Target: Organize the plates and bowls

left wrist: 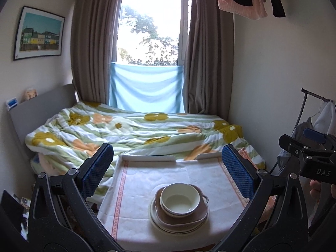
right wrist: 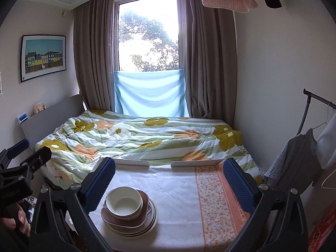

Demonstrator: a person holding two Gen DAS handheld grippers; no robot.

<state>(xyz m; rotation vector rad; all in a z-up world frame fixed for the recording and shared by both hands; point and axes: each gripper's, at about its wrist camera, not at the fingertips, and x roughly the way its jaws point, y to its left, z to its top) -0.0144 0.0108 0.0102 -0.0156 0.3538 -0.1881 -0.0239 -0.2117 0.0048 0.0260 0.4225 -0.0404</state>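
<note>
A stack of dishes stands on the cloth-covered table (left wrist: pixel 134 191): a cream bowl (left wrist: pixel 180 199) on a brown handled dish (left wrist: pixel 166 220) on white plates (left wrist: pixel 156 223). In the right wrist view the cream bowl (right wrist: pixel 123 202), the brown dish (right wrist: pixel 126 221) and the plates (right wrist: pixel 152 220) sit left of centre on the table (right wrist: pixel 178 195). My left gripper (left wrist: pixel 168 168) is open and empty, held back above the stack. My right gripper (right wrist: pixel 169 174) is open and empty, to the right of the stack.
A raised white rail (left wrist: pixel 148 158) edges the table's far side. Behind it is a bed with a floral quilt (left wrist: pixel 134 130). A clothes rack (right wrist: pixel 315 134) with hanging garments stands to the right. An orange patterned cloth strip (right wrist: pixel 216 205) covers the table's right side.
</note>
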